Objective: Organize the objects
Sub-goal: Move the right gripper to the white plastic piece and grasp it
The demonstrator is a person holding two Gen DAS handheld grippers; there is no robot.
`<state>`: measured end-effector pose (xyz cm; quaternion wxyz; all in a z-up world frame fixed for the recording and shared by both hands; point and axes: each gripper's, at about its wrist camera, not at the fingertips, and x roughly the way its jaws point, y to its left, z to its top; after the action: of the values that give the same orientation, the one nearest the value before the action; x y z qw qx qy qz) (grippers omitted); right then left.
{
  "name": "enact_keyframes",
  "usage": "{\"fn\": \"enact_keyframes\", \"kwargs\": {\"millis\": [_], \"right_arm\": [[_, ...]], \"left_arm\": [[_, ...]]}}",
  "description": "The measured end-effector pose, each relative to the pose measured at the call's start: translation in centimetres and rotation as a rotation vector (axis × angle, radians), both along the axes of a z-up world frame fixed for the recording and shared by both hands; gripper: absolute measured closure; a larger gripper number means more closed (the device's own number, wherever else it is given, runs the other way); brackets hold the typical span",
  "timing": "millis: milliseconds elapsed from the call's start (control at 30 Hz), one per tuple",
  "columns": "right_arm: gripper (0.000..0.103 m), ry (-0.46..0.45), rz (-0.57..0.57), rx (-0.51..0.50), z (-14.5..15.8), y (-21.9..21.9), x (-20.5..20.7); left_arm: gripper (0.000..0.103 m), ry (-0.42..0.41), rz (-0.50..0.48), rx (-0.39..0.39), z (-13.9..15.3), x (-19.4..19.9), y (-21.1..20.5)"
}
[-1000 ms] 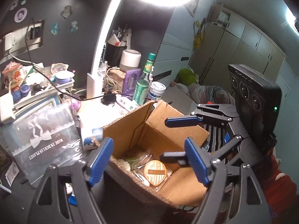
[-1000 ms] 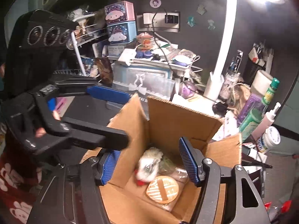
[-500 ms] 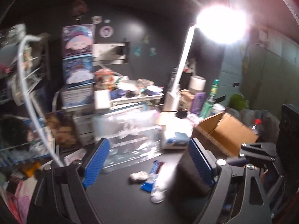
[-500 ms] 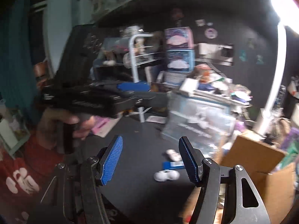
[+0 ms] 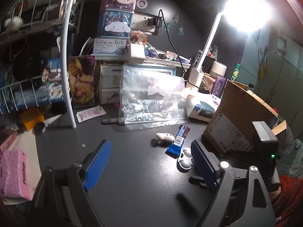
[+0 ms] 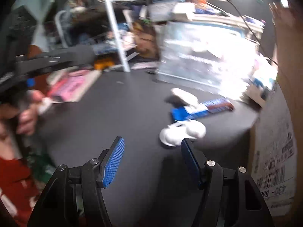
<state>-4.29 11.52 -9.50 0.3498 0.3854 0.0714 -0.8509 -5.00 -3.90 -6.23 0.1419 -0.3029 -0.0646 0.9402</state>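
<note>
We hold our left gripper [image 5: 149, 162] wide apart over the dark desk [image 5: 123, 170], its jaws just having spread further, nothing between them. Our right gripper [image 6: 151, 158] stands about half open and empty. A small white rounded case [image 6: 181, 133] lies just past its right finger [image 6: 191, 162], beside a flat blue snack wrapper [image 6: 200, 109] and the brown cardboard box [image 5: 244, 121].

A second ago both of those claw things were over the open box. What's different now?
Both have swung away from the cardboard box and dropped toward the dark desk. The left gripper has just been opening its fingers, nothing between them; the right gripper is open too, near the white earbud case. The blue wrapper and plush lie untouched.
</note>
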Motion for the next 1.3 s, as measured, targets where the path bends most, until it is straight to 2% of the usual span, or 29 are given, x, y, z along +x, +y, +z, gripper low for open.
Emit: {"fn": "enact_keyframes", "kwargs": {"millis": [233,467,533,567,600,867,1033,1133,1200,1267,1300], "right_arm": [[0.044,0.035,-0.048,0.108,-1.1,-0.7,-2.8],[0.045,0.009,-0.051,0.157,-1.0,-1.1,-4.2],[0.057,0.008,-0.044,0.157,-1.0,-1.2,-4.3],[0.075,0.017,-0.042,0.161,-0.9,-1.2,-4.2],[0.076,0.021,-0.043,0.164,-1.0,-1.2,-4.2],[0.077,0.010,0.050,0.096,-0.9,-0.7,-2.5],[0.077,0.053,0.120,0.058,0.2,-0.8,-0.5],[0.077,0.050,0.142,0.081,0.6,-1.2,-0.2],[0.077,0.012,0.156,0.096,0.0,-1.3,-0.4],[0.076,0.023,0.149,0.129,-0.7,-1.2,-0.5],[0.071,0.044,0.135,0.137,-0.6,-1.1,-0.3]], "left_arm": [[0.019,-0.009,-0.009,0.040,-0.9,0.0,-0.4],[0.019,-0.020,-0.017,0.054,-1.3,-0.4,-0.6],[0.019,-0.023,-0.022,0.060,-1.3,-0.5,-0.5],[0.019,-0.025,-0.024,0.060,-1.3,-0.6,-0.5],[0.019,-0.027,-0.027,0.059,-1.4,-0.6,-0.4],[0.019,-0.061,-0.057,0.050,-1.9,-0.8,0.5],[0.019,-0.119,-0.124,0.073,-2.8,-1.3,1.6],[0.019,-0.131,-0.134,0.054,-3.0,-1.4,2.4],[0.019,-0.132,-0.136,0.047,-3.0,-1.4,2.6],[0.019,-0.137,-0.136,0.052,-3.1,-1.3,2.5],[0.019,-0.140,-0.135,0.055,-3.2,-1.3,2.4]]}}
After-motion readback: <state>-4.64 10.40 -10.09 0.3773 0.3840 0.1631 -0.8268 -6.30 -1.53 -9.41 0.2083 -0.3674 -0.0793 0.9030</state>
